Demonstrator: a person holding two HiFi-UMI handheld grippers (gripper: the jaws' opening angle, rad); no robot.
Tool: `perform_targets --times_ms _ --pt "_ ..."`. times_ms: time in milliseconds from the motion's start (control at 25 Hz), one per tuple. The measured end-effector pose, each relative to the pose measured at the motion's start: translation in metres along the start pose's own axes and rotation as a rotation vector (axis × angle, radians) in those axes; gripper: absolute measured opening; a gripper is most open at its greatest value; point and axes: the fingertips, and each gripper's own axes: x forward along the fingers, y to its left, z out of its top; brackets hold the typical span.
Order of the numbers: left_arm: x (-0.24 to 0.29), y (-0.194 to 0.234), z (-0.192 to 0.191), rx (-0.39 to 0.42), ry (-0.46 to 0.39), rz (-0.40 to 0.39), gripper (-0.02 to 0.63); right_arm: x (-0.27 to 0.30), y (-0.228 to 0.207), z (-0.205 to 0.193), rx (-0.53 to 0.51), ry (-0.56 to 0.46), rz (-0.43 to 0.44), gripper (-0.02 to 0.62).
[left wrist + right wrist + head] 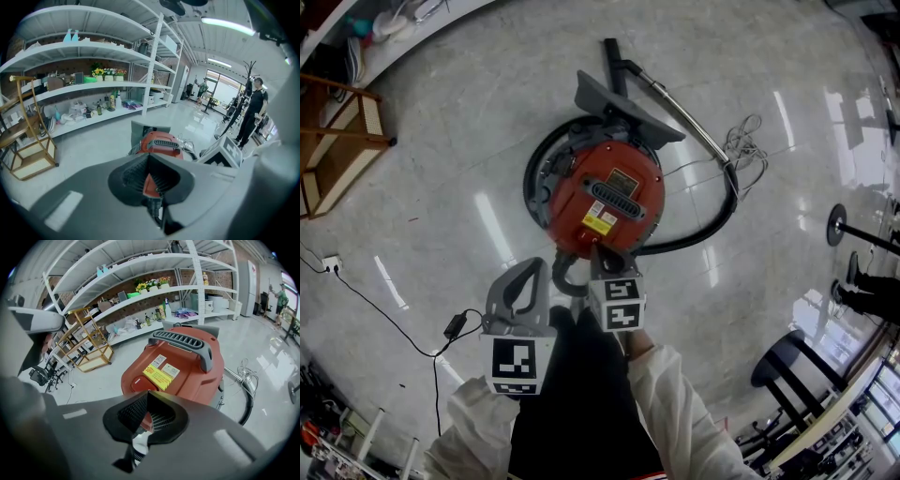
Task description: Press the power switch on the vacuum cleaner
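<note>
Red vacuum cleaner [605,199], right gripper [598,251] at its near edge, left gripper [532,267] beside, all fingers together.

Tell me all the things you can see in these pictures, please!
vacuum cleaner: one, red, middle of the floor
power switch: one, red, vacuum's near edge
hose: one, black, curving round the vacuum's right
cord: one, pale, bundled beside the hose
wooden rack: one, brown, far left
shelves: one unit, white, along the wall
cable: one, black, floor at left
left gripper: one, grey, shut, near the vacuum
right gripper: one, grey, shut, at the vacuum's near edge
sleeves: two, white, bottom
</note>
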Motion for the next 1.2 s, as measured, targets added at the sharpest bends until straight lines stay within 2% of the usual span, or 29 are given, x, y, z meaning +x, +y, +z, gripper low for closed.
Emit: perform_targets --times_ms 600,1200 --pt "-0.007 0.001 0.000 0.011 -0.011 0.010 0.000 -0.003 -0.004 0.002 -0.006 0.008 -0.011 0.000" --pt "-0.031 -0.019 0.018 0.097 -0.052 -0.022 0.000 -0.046 -0.011 0.011 0.003 -0.057 -0.049 0.000"
